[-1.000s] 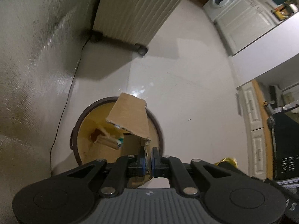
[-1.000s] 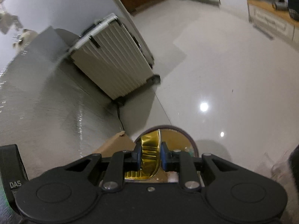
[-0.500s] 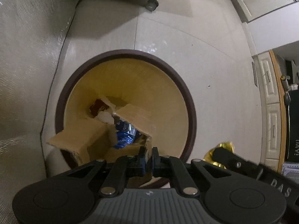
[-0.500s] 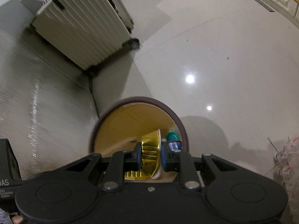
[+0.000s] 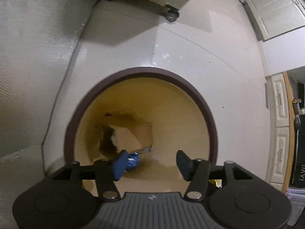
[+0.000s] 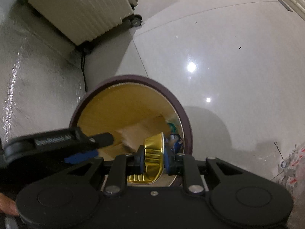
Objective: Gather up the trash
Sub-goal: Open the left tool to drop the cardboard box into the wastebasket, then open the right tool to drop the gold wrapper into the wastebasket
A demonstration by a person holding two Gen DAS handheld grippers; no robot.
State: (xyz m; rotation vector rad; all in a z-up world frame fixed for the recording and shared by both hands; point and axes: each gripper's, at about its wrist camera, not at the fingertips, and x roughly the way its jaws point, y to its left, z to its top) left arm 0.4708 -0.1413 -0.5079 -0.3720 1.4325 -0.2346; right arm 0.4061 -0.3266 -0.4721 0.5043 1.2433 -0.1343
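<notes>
A round trash bin (image 5: pixel 207 112) with a dark brown rim and yellow inside stands on the floor; it also shows in the right wrist view (image 6: pixel 183 114). Brown cardboard (image 5: pixel 133 133) lies at its bottom beside a blue wrapper (image 5: pixel 133 161). My left gripper (image 5: pixel 150 162) is open and empty, over the bin's mouth. My right gripper (image 6: pixel 153 161) is shut on a gold foil tin (image 6: pixel 153 152), held at the bin's near rim. The left gripper (image 6: pixel 80 145) reaches over the bin from the left in the right wrist view.
A cream ribbed suitcase on wheels (image 6: pixel 82 9) stands behind the bin by the wall. A black cable (image 6: pixel 83 72) runs down the wall. White cabinets (image 5: pixel 274 9) stand at the far right. Plastic bottles (image 6: pixel 291 164) lie on the floor at right.
My left gripper has opened and let the cardboard go; it now lies down inside the bin. My right gripper has moved closer to the bin with the gold tin.
</notes>
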